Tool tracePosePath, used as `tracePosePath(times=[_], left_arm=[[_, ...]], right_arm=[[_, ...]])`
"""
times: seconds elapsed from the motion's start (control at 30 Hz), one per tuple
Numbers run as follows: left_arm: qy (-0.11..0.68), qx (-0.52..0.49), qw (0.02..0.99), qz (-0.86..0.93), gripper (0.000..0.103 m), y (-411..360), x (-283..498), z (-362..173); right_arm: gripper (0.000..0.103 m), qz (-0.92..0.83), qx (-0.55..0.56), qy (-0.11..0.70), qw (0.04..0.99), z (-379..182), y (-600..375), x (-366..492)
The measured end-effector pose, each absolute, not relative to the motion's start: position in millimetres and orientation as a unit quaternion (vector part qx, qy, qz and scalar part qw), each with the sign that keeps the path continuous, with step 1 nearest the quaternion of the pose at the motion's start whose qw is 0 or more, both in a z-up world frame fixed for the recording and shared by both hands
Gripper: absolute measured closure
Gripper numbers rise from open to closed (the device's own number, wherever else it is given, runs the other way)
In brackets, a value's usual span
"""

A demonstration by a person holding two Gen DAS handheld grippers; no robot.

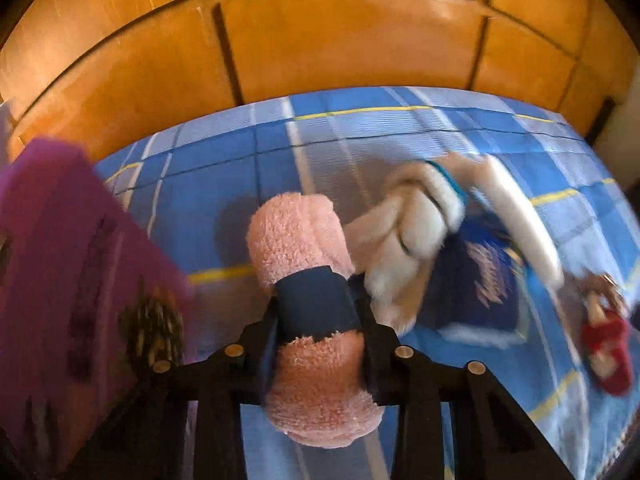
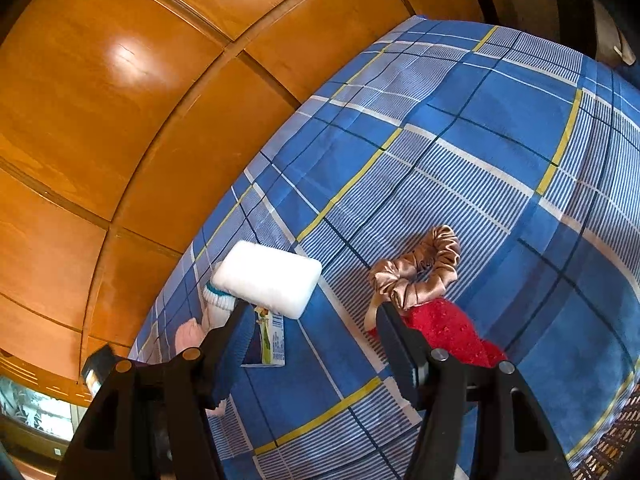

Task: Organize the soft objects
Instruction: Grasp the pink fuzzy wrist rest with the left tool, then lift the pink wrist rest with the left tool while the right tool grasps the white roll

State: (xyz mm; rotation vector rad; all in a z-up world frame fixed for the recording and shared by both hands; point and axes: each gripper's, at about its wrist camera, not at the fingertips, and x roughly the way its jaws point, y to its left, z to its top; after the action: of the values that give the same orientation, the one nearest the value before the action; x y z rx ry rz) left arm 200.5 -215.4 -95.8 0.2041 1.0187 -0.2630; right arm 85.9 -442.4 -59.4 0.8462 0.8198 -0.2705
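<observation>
A fluffy pink rolled towel (image 1: 304, 264) sits pinched between the jaws of the left gripper (image 1: 320, 312), above the blue plaid bedsheet (image 1: 248, 160). Just to its right lie a cream sock with a teal band (image 1: 416, 216) and a dark blue packet (image 1: 484, 280); a purple fabric bin (image 1: 60, 248) stands at left. The right gripper (image 2: 316, 320) hovers with jaws spread and empty, between a white rectangular sponge (image 2: 268, 280) and a tan satin scrunchie (image 2: 420, 272) touching a red fuzzy cloth (image 2: 452, 332)

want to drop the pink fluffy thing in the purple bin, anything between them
Nothing visible: the pink fluffy thing, clamped in the left gripper, sits right beside the purple bin, with only bedspread between.
</observation>
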Motion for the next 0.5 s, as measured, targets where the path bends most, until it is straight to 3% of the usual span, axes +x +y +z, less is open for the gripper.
tracePosePath(times=[0.27, 0.5], left_arm=[[0.481, 0.117, 0.842, -0.214, 0.068, -197.6, 112.9, -97.0], [0.464, 0.124, 0.839, -0.253, 0.066, -173.3, 82.2, -102.1]], right_arm=[[0.039, -0.115, 0.346, 0.422, 0.830, -63.0, -422.4, 99.0], [0.036, -0.053, 0.162, 0.468, 0.867, -51.5, -380.0, 143.2]])
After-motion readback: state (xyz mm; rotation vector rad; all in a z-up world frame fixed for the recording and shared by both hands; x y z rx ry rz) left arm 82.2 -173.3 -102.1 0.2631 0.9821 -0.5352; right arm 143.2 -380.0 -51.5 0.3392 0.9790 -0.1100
